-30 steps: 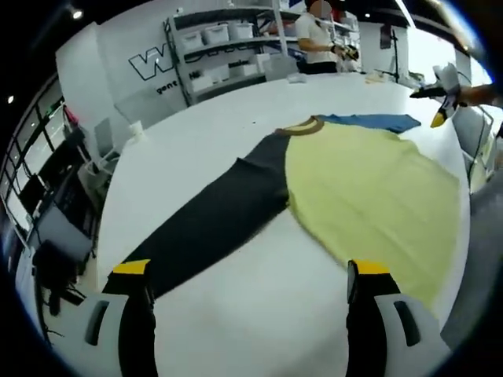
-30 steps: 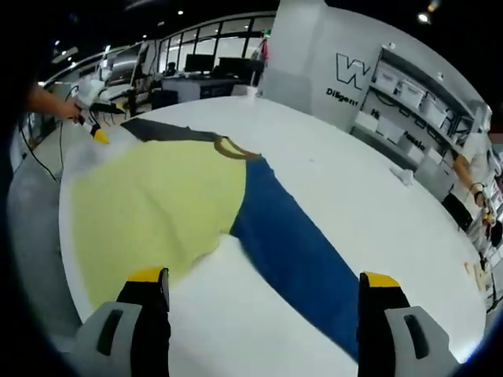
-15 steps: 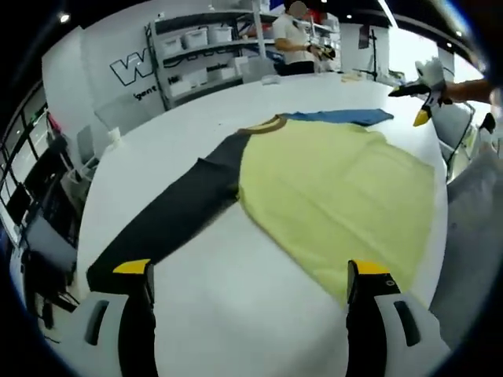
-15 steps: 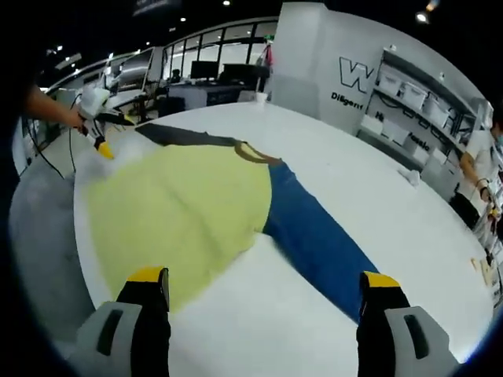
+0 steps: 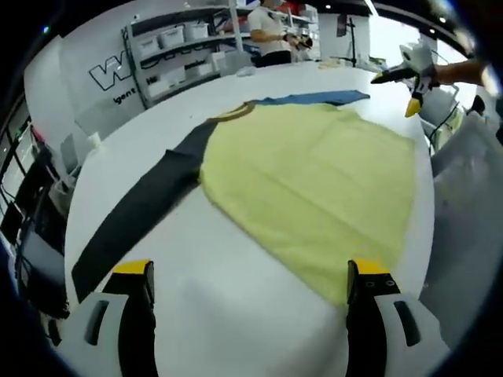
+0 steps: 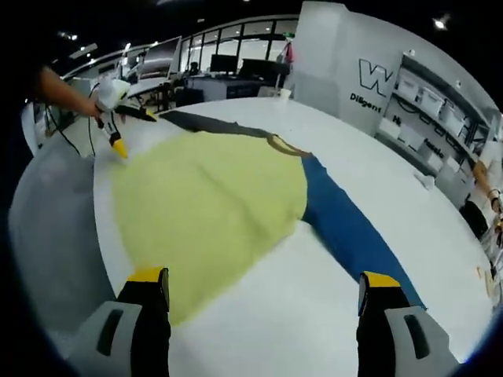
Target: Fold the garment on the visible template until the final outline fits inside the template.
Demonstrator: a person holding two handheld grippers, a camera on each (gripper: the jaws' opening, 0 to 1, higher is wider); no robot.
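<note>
Yellow-bodied long-sleeved garment [image 5: 314,177] with one black sleeve [image 5: 134,216] and one blue sleeve [image 6: 354,236] lay spread flat on the white round table [image 5: 236,306]. Left gripper [image 5: 251,302] and right gripper [image 6: 263,302] hovered above it, jaws wide apart, holding nothing.

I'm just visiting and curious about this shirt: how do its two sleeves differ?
The black sleeve is dark, nearly black; the blue sleeve is bright blue. Each runs out from an opposite side of the yellow body. Both lie flat and stretched out straight on the white table, not yet folded in.
</note>
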